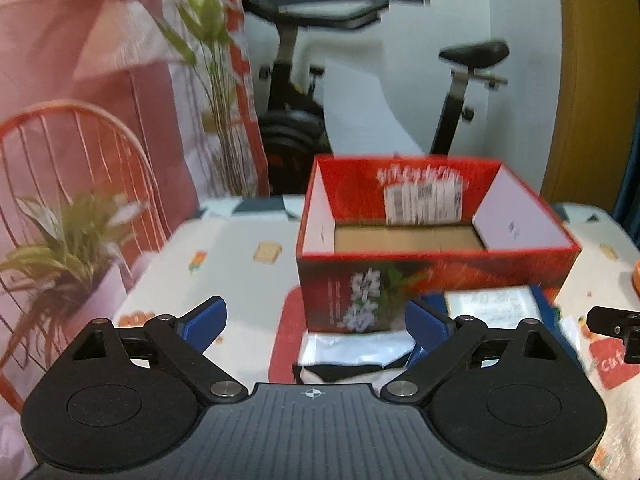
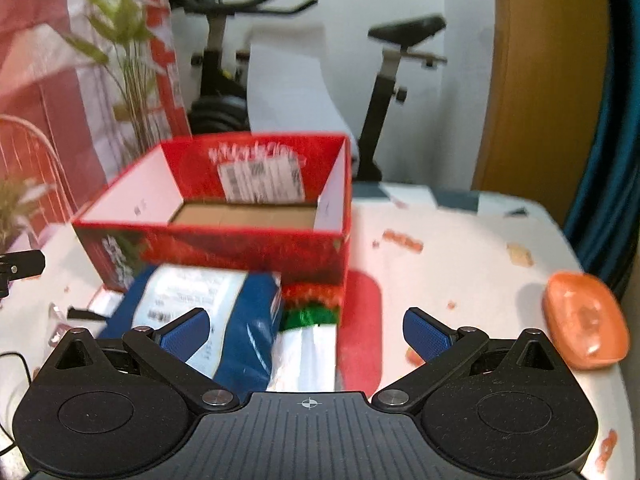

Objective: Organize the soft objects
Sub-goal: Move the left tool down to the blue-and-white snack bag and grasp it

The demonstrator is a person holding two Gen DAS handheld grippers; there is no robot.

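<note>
A red box [image 1: 436, 272] sat open on the table [image 1: 224, 248], and only its brown floor showed inside; a white label [image 1: 424, 198] was stuck on its far inner wall; the soft things lay on the table just in front of the box; a blue bag [image 2: 224, 320] with a white label lay against the box's front wall; a red and green fluffy thing [image 2: 312, 304] sat just right of the bag, touching the box; a white bag [image 2: 304, 356] lay below the fluffy thing, beside the blue bag; the left claw [image 1: 316, 324] was wide open and held nothing, with the white bag showing between its 2 blue pads [image 1: 204, 320]; the right claw [image 2: 306, 332] was wide open too and held nothing, with its left pad over the blue bag; an orange dish [image 2: 584, 320] sat near the table's right edge, well apart from the box; a plant [image 1: 60, 248] stood at the table's left side; an exercise bike [image 1: 460, 80] stood behind the table; both pictures were a bit blurry.
</note>
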